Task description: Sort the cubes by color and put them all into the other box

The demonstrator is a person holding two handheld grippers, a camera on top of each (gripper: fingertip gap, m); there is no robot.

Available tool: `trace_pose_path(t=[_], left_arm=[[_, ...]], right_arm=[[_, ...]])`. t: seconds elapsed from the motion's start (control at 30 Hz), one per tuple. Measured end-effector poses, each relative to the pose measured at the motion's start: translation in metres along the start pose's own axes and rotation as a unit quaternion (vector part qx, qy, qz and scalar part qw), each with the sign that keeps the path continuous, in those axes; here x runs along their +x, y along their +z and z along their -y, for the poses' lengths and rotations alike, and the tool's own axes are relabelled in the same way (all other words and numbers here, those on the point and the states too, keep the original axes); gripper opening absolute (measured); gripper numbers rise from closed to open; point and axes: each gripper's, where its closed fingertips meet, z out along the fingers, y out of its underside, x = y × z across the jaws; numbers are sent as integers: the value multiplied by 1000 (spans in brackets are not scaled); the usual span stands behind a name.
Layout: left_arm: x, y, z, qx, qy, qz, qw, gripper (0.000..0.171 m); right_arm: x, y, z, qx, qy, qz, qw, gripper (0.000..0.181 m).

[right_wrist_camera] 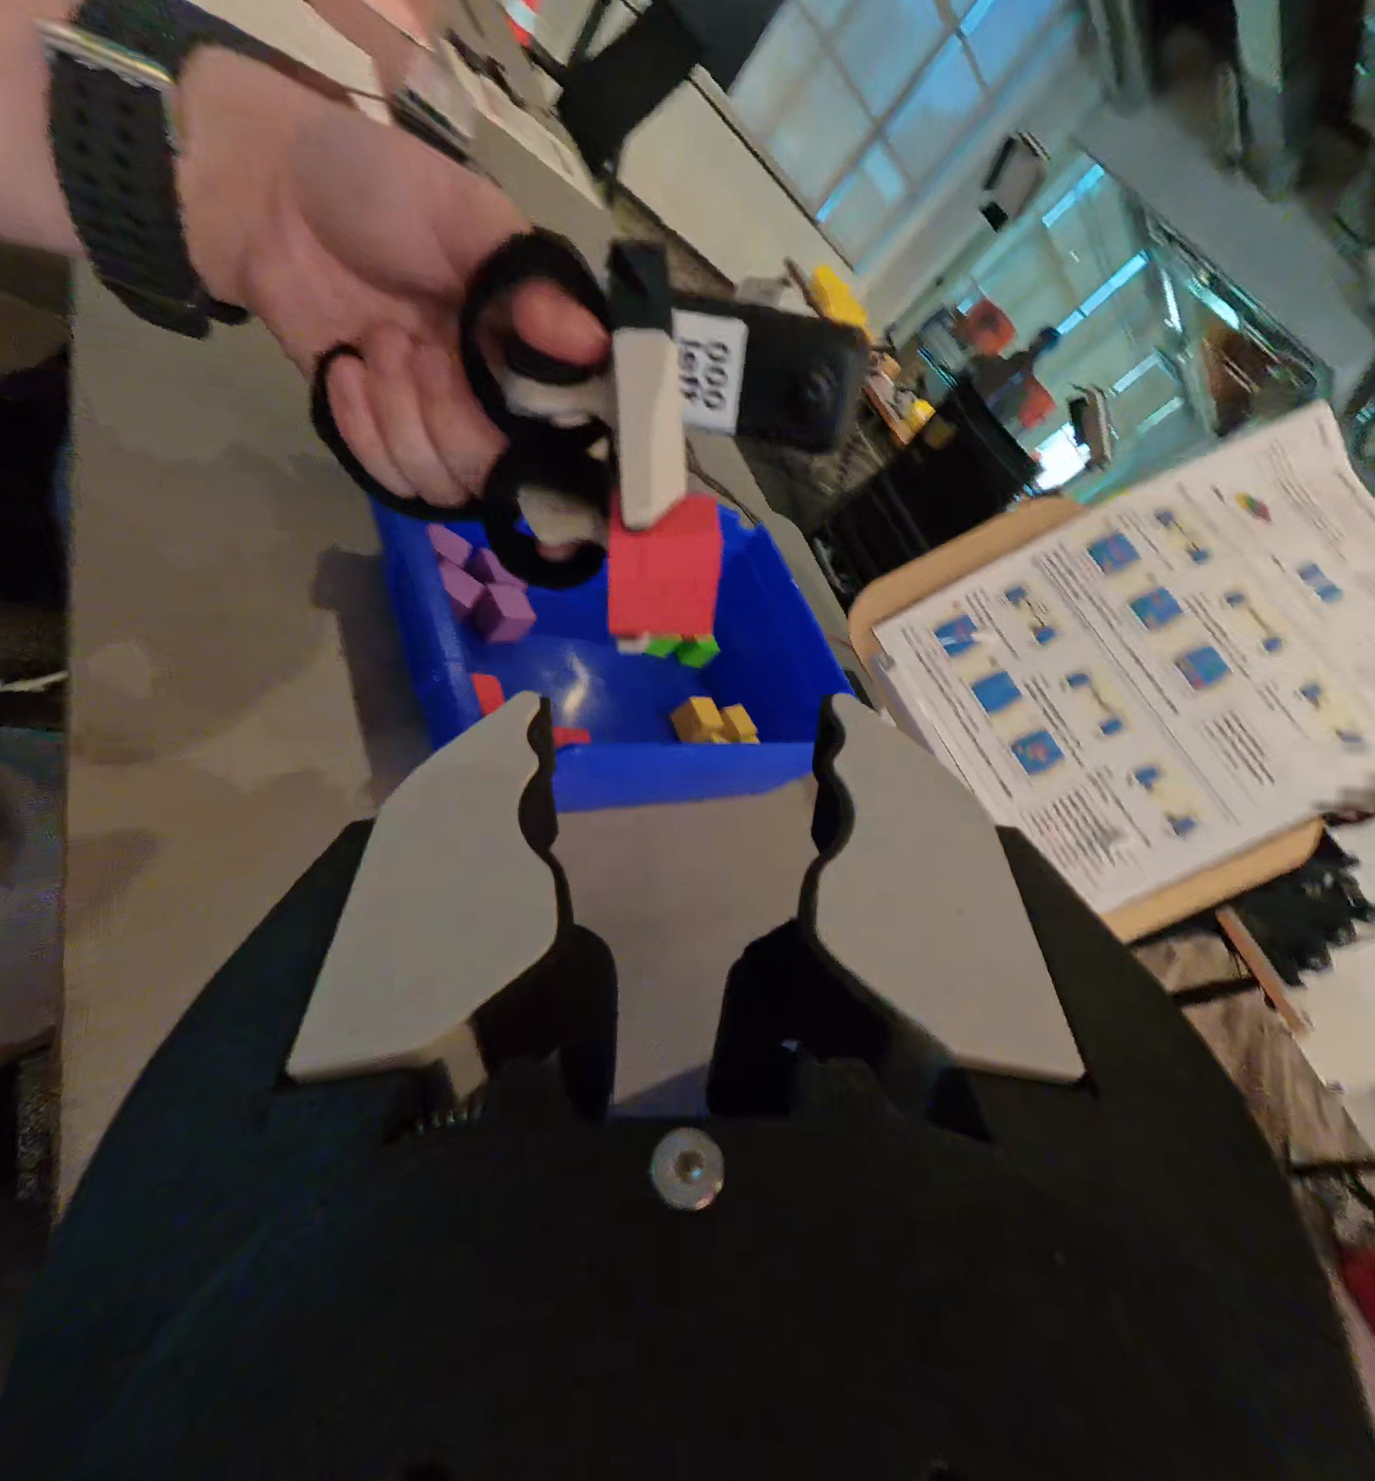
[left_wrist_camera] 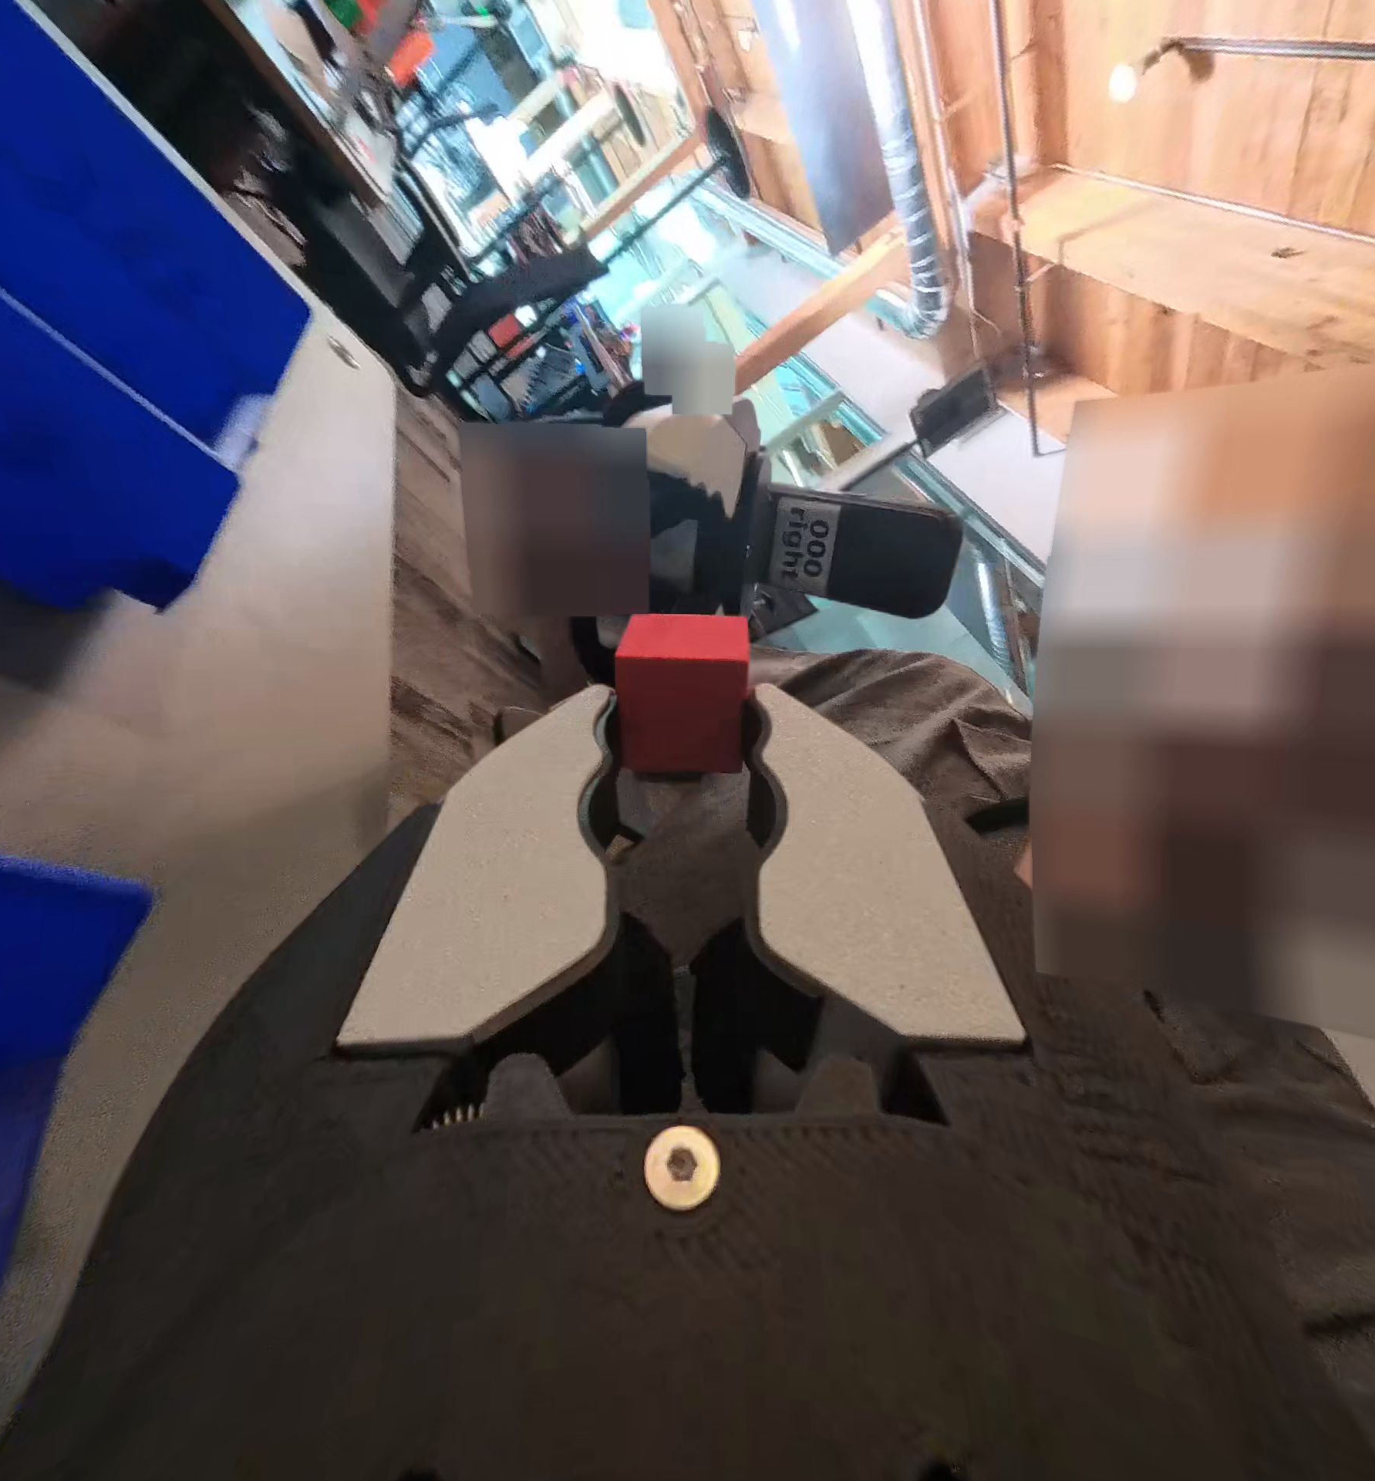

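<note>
On our left, the left hand-held gripper (left_wrist_camera: 680,705) is clamped on a red block piece (left_wrist_camera: 682,693); its two grey fingers (left_wrist_camera: 508,865) press the piece from either side, and the piece is lifted clear of the desk (left_wrist_camera: 211,721). Blue bins (left_wrist_camera: 91,385) sit along the desk's left edge in that view. From the right wrist view we see the same piece (right_wrist_camera: 662,565) (several red cubes joined together, it appears) hanging under the left hand-held gripper (right_wrist_camera: 648,513), directly above a blue bin (right_wrist_camera: 668,773) on the grey desk (right_wrist_camera: 211,641). A person's hand (right_wrist_camera: 363,264), with a dark watch band (right_wrist_camera: 119,184) at the wrist, holds that tool through black loops.

Inside the bin lie purple blocks (right_wrist_camera: 484,589) at the left, a small red piece (right_wrist_camera: 490,691) near the front wall, green blocks (right_wrist_camera: 688,645) just under the lifted red piece, and yellow blocks (right_wrist_camera: 716,720) toward the front right.

The right hand-held gripper (right_wrist_camera: 680,737) is spread wide with nothing between its fingers, hovering just before the bin's near wall. To its right, a clipboard (right_wrist_camera: 988,529) with a printed sheet of diagrams (right_wrist_camera: 1165,665) rests tilted beside the bin.
</note>
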Motion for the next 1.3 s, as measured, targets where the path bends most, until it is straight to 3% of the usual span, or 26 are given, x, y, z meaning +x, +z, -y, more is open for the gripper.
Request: trace_pose_path(t=[0.1,0.27,0.5,0.6,0.67,0.77,0.87,0.97,1.07,1.17,1.3], left_arm=[[3,10,-3,-15,0,-1,1000,29],[4,17,-5,-25,6,2,1000,29],[8,24,-1,7,24,-4,1000,29],[15,19,11,45,51,5,998,47],[15,7,21,75,92,55,991,47],[2,-24,29,95,175,219,955,49],[-5,-64,34,111,242,383,885,56],[-1,-83,38,123,287,454,834,57],[-4,-93,39,106,292,505,805,57],[-7,-95,38,112,294,508,802,52],[-27,-114,35,89,282,565,770,48]], right_arm=[[-7,10,11,6,-17,21,1000,56],[-9,13,22,22,-7,19,1000,29],[-6,4,22,33,13,15,999,27],[9,-8,16,25,22,7,999,27],[34,-23,-3,-12,28,-18,999,27],[83,-52,-60,-115,93,-51,988,27],[109,-78,-139,-272,177,-62,944,28],[102,-88,-195,-372,257,-39,891,28],[94,-93,-239,-449,317,-38,835,28],[81,-94,-272,-501,393,-22,771,28],[85,-82,-305,-533,424,-32,732,28]])
